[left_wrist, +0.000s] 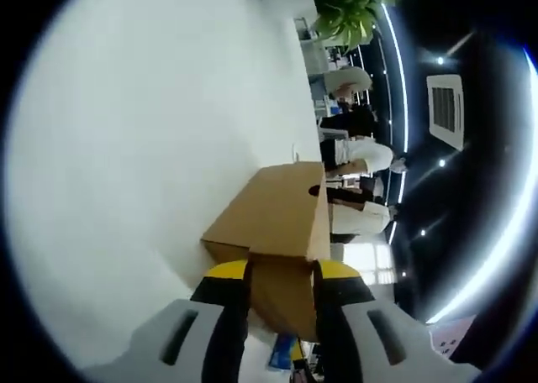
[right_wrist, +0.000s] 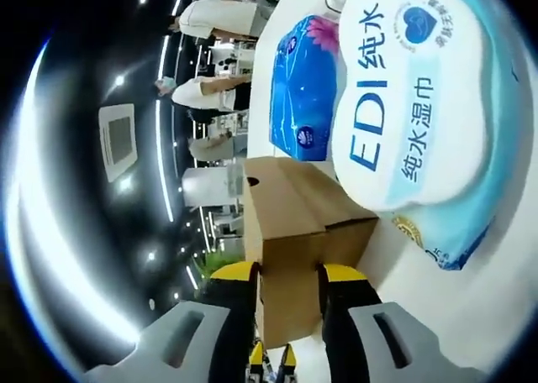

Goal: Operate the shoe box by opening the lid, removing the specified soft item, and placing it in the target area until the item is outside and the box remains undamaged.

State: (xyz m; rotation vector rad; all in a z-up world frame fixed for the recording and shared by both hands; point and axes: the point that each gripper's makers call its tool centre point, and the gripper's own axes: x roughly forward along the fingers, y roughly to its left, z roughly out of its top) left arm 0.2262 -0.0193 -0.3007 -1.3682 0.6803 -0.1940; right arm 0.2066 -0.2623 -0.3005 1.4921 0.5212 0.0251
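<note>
Both grippers clamp the brown shoe box point(left_wrist: 282, 232) on the white table point(left_wrist: 143, 165): the left gripper point(left_wrist: 282, 295) has its fingers pressed on one end, the right gripper point(right_wrist: 288, 295) on the other. Beyond the right fingers lie a wet-wipes pack point(right_wrist: 412, 97) and a blue tissue pack point(right_wrist: 304, 89).

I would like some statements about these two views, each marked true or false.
1. The left claw is shut on the cardboard shoe box. True.
2. The right claw hangs open, apart from the box. False: its jaws clamp the box's cardboard.
3. A wet wipes pack marked EDI lies beside the box in the right gripper view. True.
4. A blue tissue pack lies beyond the box there. True.
5. The table surface is black. False: it is white.
</note>
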